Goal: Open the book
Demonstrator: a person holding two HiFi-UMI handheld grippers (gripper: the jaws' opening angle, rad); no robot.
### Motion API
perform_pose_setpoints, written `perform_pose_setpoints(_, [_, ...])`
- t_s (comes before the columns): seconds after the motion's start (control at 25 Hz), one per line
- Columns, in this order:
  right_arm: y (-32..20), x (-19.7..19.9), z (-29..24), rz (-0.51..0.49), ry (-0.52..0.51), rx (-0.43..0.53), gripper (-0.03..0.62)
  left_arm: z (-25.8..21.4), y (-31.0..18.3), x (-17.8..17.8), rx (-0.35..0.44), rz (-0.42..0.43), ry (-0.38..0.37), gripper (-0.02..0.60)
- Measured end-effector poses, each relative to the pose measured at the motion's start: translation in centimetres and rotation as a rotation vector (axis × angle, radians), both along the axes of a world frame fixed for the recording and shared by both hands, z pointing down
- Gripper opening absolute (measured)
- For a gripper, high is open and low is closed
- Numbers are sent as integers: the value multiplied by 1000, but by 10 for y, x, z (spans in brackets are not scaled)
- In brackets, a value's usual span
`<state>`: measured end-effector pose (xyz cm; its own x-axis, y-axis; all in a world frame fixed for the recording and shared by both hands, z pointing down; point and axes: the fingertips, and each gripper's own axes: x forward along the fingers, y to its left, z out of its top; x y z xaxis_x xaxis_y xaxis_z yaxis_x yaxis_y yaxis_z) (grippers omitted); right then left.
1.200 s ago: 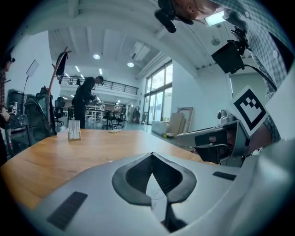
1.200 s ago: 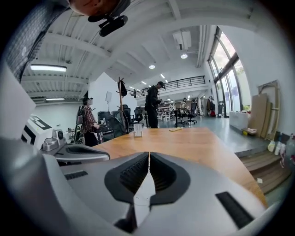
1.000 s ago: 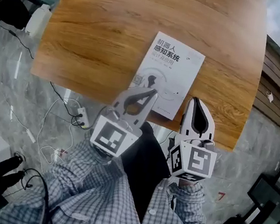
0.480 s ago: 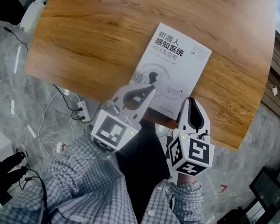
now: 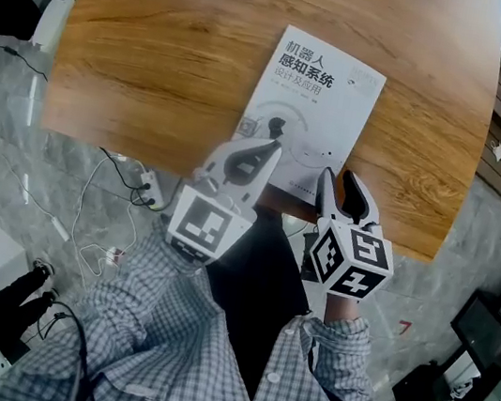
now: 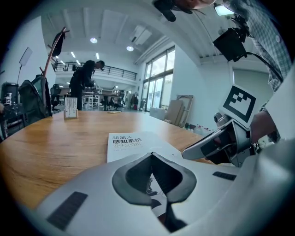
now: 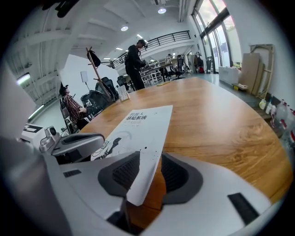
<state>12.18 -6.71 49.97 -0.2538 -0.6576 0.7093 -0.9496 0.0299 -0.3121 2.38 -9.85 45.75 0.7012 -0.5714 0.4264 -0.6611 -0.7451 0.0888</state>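
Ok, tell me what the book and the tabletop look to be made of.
Book: paper, smooth white printed cover, likely matte; its near corner looks thin. Tabletop: wood or wood-look laminate, can't tell which; warm brown grain, faint sheen.

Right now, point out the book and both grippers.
book [image 5: 313,110]: head view, middle of its white cover.
left gripper [image 5: 272,148]: head view, tips of its shut jaws.
right gripper [image 5: 336,175]: head view, gap between jaws that have just been opening, book corner between them.

Right claw [image 5: 338,177] newly wide astride book [image 5: 323,97]
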Motion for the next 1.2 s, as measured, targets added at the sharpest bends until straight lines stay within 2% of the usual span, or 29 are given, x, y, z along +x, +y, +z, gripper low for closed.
perform_pose_setpoints(0.32, [-1,-1,16,38,-171,-89,122,0,-1,-1,5,-10,12,2])
perform_pose_setpoints(0.52, [0,5,17,113,-295,-116,61,2,-2,-1,9,-22,-6,2])
perform_pose_setpoints(0.64, [0,7,12,138,-335,-116,46,1,2,0,13,2,-20,2])
perform_pose_setpoints(0.72, [-1,6,7,147,-360,-108,43,0,6,0,20,26,-54,2])
perform_pose_setpoints(0.88, [-1,6,-3,134,-369,-93,40,-2,23,5,70,114,-186,2])
perform_pose_setpoints(1.04, [-2,5,-13,178,-443,-84,37,-1,46,18,100,205,-258,16])
perform_pose_setpoints(1.2, [-3,4,-22,201,-499,-72,34,-6,67,33,119,296,-295,126])
